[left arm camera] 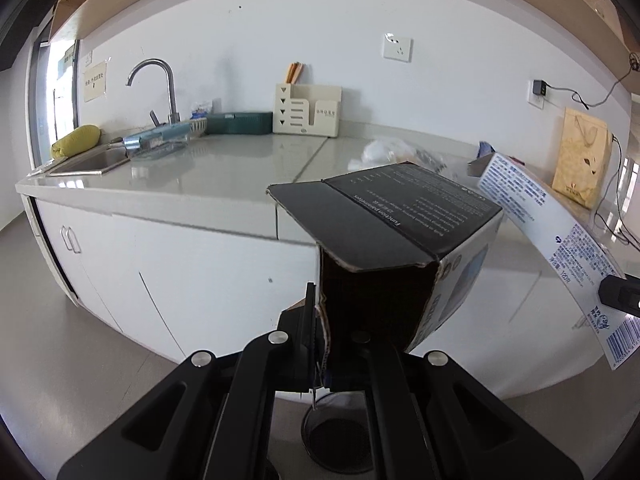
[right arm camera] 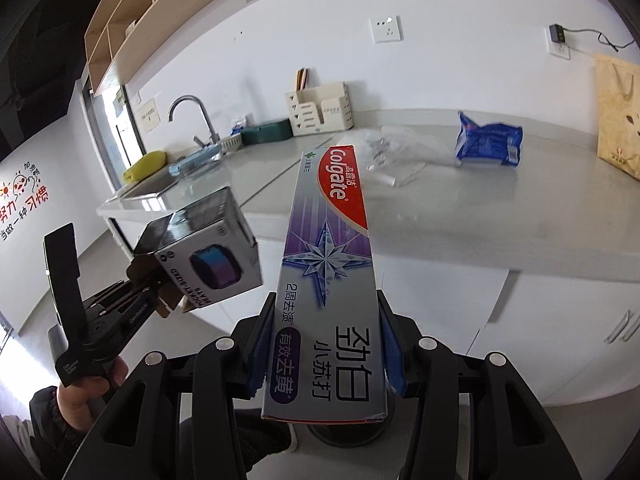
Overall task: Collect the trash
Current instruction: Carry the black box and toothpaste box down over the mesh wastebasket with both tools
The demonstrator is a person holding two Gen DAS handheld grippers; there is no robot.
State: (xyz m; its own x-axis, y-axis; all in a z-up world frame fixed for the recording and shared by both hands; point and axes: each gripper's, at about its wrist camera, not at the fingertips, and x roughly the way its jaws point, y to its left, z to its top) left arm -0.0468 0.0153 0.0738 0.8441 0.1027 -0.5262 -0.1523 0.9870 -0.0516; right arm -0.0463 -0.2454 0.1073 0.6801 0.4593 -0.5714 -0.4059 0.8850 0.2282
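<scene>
Toothpaste box (right arm camera: pixel 332 280) clamped in right hand-held gripper (right arm camera: pixel 326 350); speaker box (left arm camera: pixel 400 248) pinched in left hand-held gripper (left arm camera: pixel 320 344)

White wall (left arm camera: pixel 280 40), grey countertop (left arm camera: pixel 224 160), steel sink (left arm camera: pixel 92 160).

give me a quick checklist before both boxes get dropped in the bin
1. Left gripper grip on the black box: ok, jaws pinch a torn flap only, so the hold looks thin.
2. Right gripper grip on the toothpaste box: ok, blue pads press both long sides.
3. Bin under the left gripper: ok, a dark round opening shows just below it.
4. Bin under the right gripper: cannot tell, only a dark round edge shows beneath the box.
5. Boxes clear of each other: ok, a gap shows between them.
6. Trash left on the counter: not ok, blue packet and clear plastic wrap remain.
</scene>
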